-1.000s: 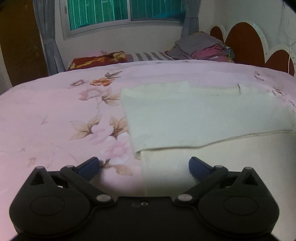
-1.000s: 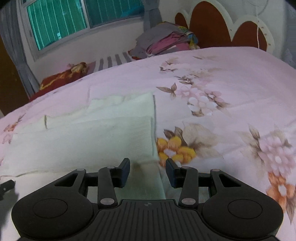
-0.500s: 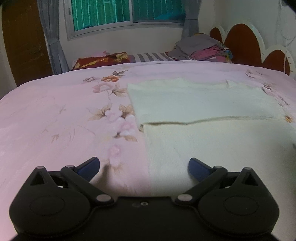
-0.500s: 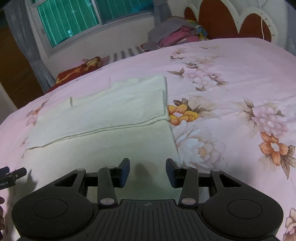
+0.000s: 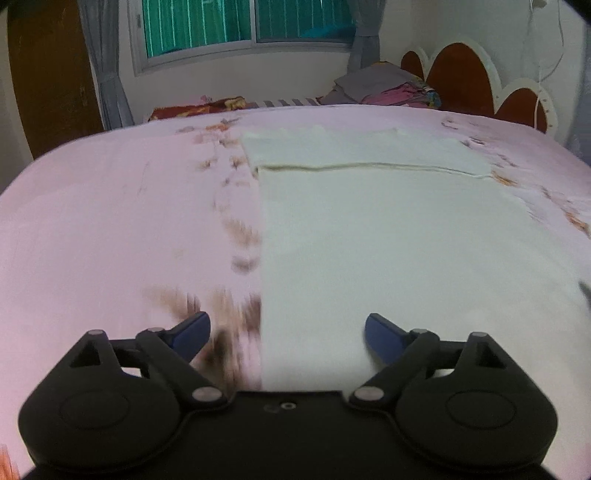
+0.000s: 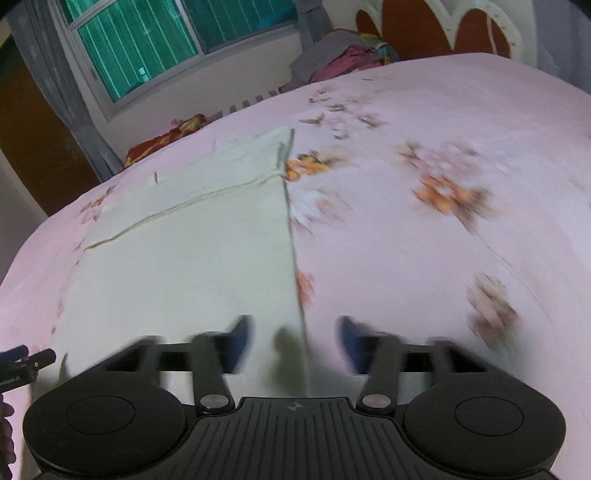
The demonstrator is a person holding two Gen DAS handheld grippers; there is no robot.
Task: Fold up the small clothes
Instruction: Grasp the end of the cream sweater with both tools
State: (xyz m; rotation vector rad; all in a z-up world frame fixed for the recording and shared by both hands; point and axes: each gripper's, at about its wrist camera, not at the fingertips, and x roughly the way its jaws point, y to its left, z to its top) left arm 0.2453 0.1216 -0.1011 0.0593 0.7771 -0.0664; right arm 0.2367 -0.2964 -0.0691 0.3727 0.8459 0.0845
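Across the lower frames, both grippers have backed off the cream garment: right gripper just opened, left gripper narrowed slightly, both empty. Far fold looks done; near edge next.

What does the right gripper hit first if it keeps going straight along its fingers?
Likely the cream cloth's right edge on the bedsheet: the open right gripper straddles it. Blur leaves depth unclear.

A pink floral bedsheet is spread over the bed. At its far edge a pile of folded clothes is stacked beside the scalloped headboard, and a red patterned pillow is laid below the green-shuttered window, which is flanked by grey curtains.
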